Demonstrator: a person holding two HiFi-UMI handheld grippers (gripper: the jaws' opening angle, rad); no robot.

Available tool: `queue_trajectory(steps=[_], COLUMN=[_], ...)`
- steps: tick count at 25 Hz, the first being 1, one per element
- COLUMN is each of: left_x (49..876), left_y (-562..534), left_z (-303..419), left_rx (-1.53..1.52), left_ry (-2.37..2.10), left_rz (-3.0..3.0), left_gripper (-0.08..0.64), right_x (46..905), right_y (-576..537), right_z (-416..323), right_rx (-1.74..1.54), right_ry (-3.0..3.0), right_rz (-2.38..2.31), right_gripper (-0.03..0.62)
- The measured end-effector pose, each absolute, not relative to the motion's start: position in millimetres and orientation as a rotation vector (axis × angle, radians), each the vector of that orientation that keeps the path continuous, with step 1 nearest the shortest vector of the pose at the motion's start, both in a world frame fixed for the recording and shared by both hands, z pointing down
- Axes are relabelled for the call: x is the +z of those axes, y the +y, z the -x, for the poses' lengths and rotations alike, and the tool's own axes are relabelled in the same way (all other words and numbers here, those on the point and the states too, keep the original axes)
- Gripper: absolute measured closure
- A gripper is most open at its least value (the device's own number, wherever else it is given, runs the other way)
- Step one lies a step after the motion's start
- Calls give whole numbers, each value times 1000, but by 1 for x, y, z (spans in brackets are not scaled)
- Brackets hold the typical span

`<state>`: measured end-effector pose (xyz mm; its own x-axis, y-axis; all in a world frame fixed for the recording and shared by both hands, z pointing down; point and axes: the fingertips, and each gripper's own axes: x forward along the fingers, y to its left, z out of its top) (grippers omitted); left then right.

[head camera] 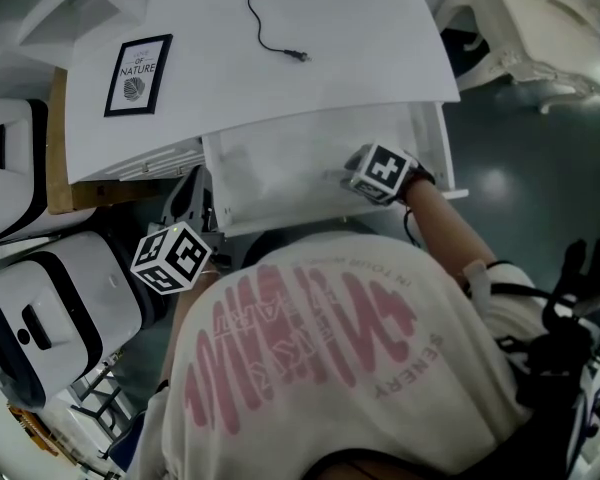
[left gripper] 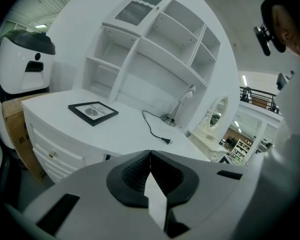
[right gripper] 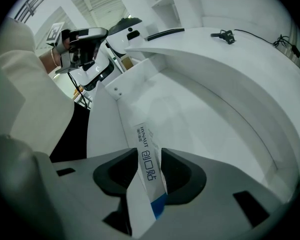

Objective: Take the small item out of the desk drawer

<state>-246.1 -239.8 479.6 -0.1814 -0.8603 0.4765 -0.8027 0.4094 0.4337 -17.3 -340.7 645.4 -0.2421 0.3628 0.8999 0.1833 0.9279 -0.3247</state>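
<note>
Packet [right gripper: 148,168], single, between right fingers [right gripper: 184,176]

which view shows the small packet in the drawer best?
Right gripper view: the white packet, with its print and blue end plain, is held between the jaws of the right gripper. Head view shows only the open drawer; the packet is hidden beneath the gripper. Left gripper view misses it.

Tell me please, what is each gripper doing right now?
Left gripper: closed, holding nothing.
Right gripper: closed on the small white packet, inside the open drawer.
</note>
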Motion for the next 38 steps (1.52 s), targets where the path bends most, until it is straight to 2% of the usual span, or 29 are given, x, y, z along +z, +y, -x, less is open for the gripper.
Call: queue_trajectory(steps=[14, 24, 38], left_x=[487, 492, 464], left_y=[-253, -254, -241], left_z=[243, 236, 245], left_rx=[-152, -167, -191], left_ry=[-1970, -1945, -1858], left_rz=[-1413, -1433, -1616], left_gripper=[531, 531, 531], right_x=[645, 638, 550], right_y=[-357, -364, -384], right_z=[23, 22, 53], right_rx=[139, 216, 320], right_ry=[-1839, -1884, -2127], right_rz=[351, 256, -158], right_gripper=[479, 485, 486])
